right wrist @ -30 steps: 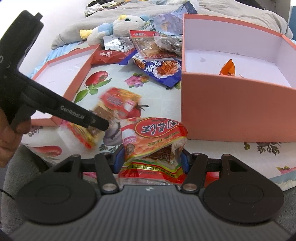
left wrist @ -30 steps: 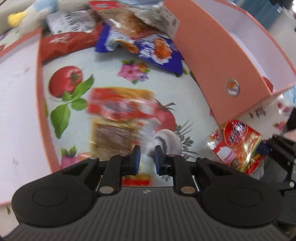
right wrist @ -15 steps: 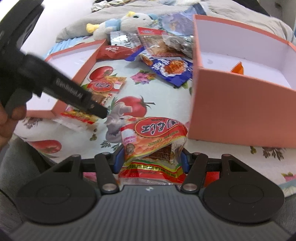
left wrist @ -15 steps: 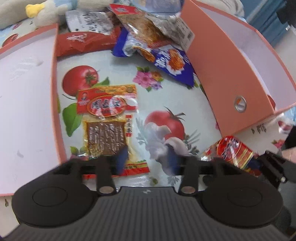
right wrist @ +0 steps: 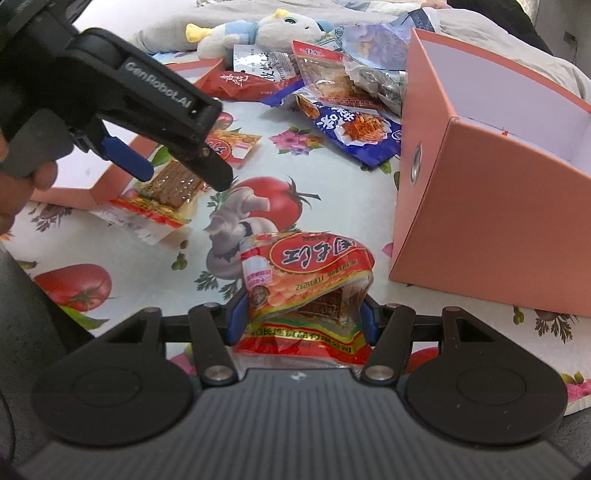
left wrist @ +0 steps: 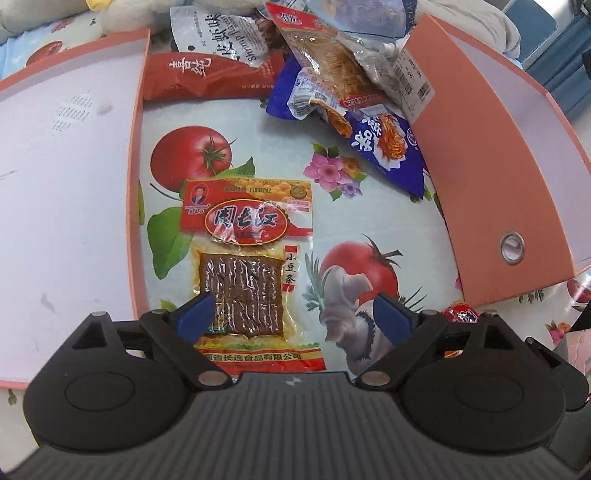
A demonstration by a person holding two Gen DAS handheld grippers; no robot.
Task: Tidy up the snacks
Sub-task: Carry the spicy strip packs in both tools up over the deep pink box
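The red-and-yellow tofu-strip packet (left wrist: pixel 245 273) lies flat on the tomato-print tablecloth (left wrist: pixel 221 122) at the centre of the left wrist view, just right of the shallow pink lid (left wrist: pixel 66 166) that fills the left of that frame. The left gripper (left wrist: pixel 291 317) hangs over the packet's lower end; its jaws have just been opening and now stand wide, with 1 blue pad above the packet's left edge and nothing pressed between them. In the right wrist view, the right gripper (right wrist: pixel 301 321) is clamped on a second, crumpled packet of the same kind (right wrist: pixel 306 273) at lower centre. The tall pink box (right wrist: pixel 491 206) stands at the right. A heap of snack bags (right wrist: pixel 332 96) lies at upper centre, with a plush toy (right wrist: pixel 258 33) behind.
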